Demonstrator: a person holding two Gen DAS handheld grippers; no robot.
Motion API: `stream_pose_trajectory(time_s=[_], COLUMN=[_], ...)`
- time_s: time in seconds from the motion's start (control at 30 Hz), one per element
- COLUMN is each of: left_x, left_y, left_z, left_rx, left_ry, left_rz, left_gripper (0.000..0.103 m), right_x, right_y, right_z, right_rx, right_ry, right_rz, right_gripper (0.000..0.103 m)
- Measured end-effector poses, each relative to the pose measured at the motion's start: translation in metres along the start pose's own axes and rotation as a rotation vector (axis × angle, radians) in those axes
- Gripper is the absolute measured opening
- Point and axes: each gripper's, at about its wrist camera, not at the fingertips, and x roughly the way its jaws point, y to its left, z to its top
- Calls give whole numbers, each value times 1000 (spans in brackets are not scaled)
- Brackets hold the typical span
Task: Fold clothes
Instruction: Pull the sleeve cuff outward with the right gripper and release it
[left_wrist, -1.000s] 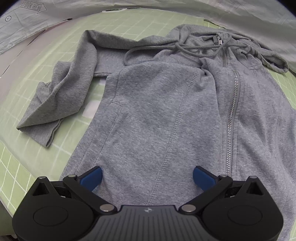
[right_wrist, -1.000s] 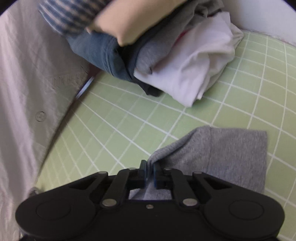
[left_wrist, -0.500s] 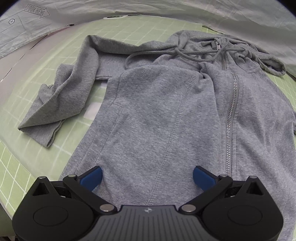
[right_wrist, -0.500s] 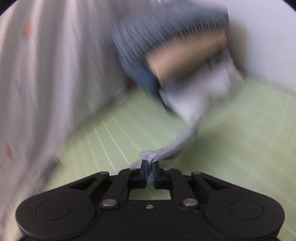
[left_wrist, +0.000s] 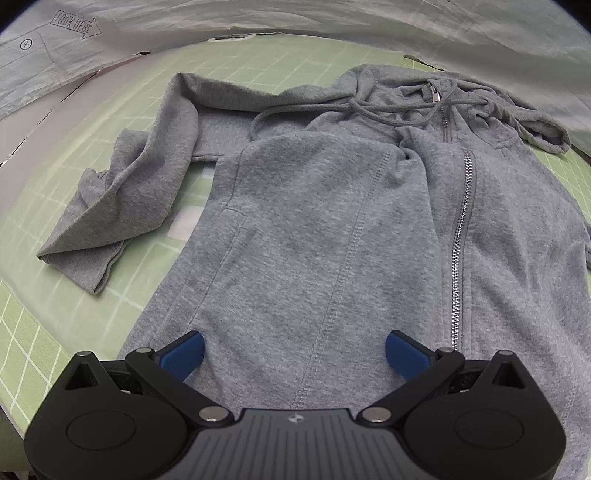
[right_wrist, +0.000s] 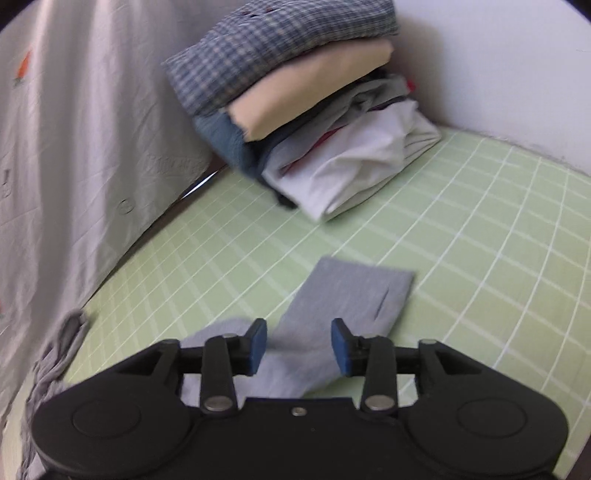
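The right gripper is opening its jaws over the hoodie's sleeve, laid flat. The left gripper waits, jaws spread wide. Next, I think, the sleeve gets folded in.

Grey zip hoodie flat, front up, zipped; sleeve stretched sideways.

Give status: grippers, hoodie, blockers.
Left gripper open over hoodie. Right gripper opening, sleeve loose on mat. Clothes stack beyond, not blocking.

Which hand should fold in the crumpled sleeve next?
Probably the left gripper: open over the hoodie, with the crumpled sleeve on its side. The right gripper is opening over the other sleeve.
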Motion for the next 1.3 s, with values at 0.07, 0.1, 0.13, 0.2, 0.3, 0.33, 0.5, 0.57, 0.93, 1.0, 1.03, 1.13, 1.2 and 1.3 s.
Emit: stream_pose_trajectory(time_s=[0.07,0.1,0.13,0.2,0.3,0.33,0.5,0.57,0.93,1.0,1.03,1.13,1.2,1.3], left_x=[-1,-1,0,0,0,-1,1,1,2,2,2,2,1,1], left_y=[0,-1,-1,-1,-1,-1,-1,-1,-4,-3,-3,-3,-3,-2], left_z=[1,1,2,3,4,4,3,3,2,2,2,1,1,0], left_rx=[-1,-1,-1,-3,-9,-11,-22,-26,-40,-39,-39,-40,-40,-39], left_ry=[3,5,8,12,15,15,13,13,10,9,9,7,4,-1], left_rz=[1,1,1,2,5,6,11,13,20,20,19,19,19,19], left_gripper=[103,103,103,103,103,103,103,103,103,103,103,103,103,103], right_x=[17,31,44,63,77,79,84,83,53,38,28,-5,-23,-38], right_y=[-1,0,1,-1,-8,-10,-17,-19,-3,0,1,-1,-5,-15], right_z=[7,10,11,13,16,17,20,20,27,36,43,63,71,74], right_rx=[-78,-153,-226,-315,-357,-367,-399,-407,-587,-613,-615,-586,-549,-494], right_ry=[12,46,73,94,103,101,116,123,91,-3,-51,-178,-233,-252], right_rz=[-24,-44,-82,-144,-136,-124,-88,-69,-51,-114,-142,-197,-223,-258], right_gripper=[57,62,62,62,76,79,89,89,11,10,10,10,10,10])
